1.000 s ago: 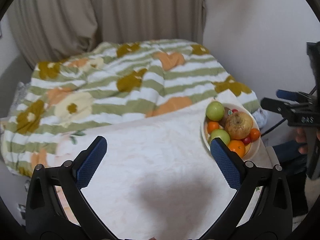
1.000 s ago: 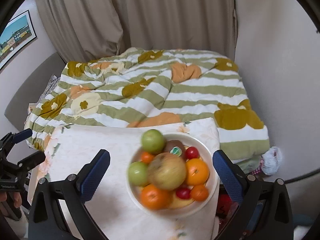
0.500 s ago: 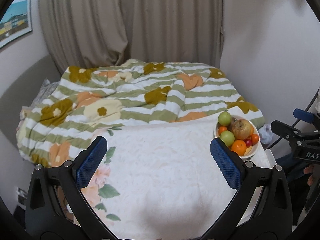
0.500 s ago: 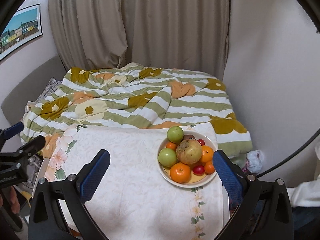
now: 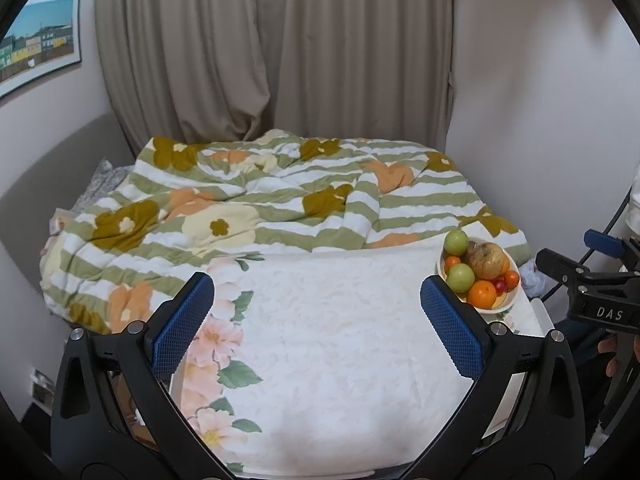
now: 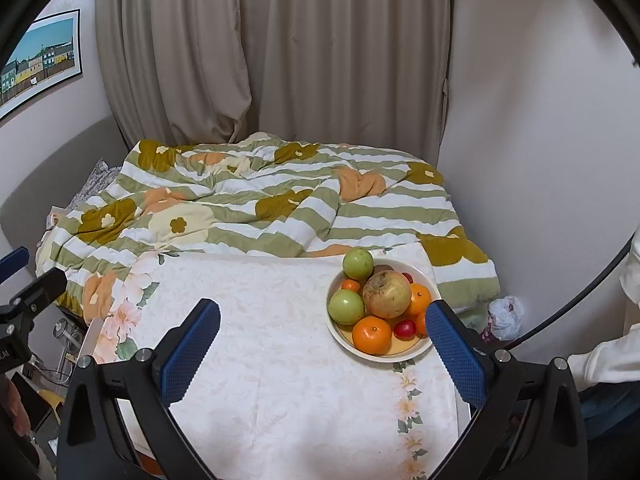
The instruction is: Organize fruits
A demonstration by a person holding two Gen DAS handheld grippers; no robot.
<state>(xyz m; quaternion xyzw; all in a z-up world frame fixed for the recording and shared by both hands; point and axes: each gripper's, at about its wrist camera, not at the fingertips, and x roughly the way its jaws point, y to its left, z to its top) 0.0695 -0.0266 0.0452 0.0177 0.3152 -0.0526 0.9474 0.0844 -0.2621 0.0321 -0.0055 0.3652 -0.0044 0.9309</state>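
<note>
Tablecloth [image 6: 280, 360], white with pink flowers along its left edge, covering the table. Behind it, striped floral quilt [image 6: 260, 208] lying rumpled over the bed, beige curtains [image 6: 300, 60] hanging at the back, framed picture [image 6: 36, 56] on the left wall. Fruit bowl [image 6: 408, 350] sitting at the cloth's far right corner, piled with green apples, oranges, small red fruits and one big brownish fruit [image 6: 388, 294]. Left gripper [image 5: 318, 324] hovering over the cloth, jaws wide apart, gripping nothing. Right gripper [image 6: 322, 354] likewise spread and unloaded, bowl just inside its right finger.
</note>
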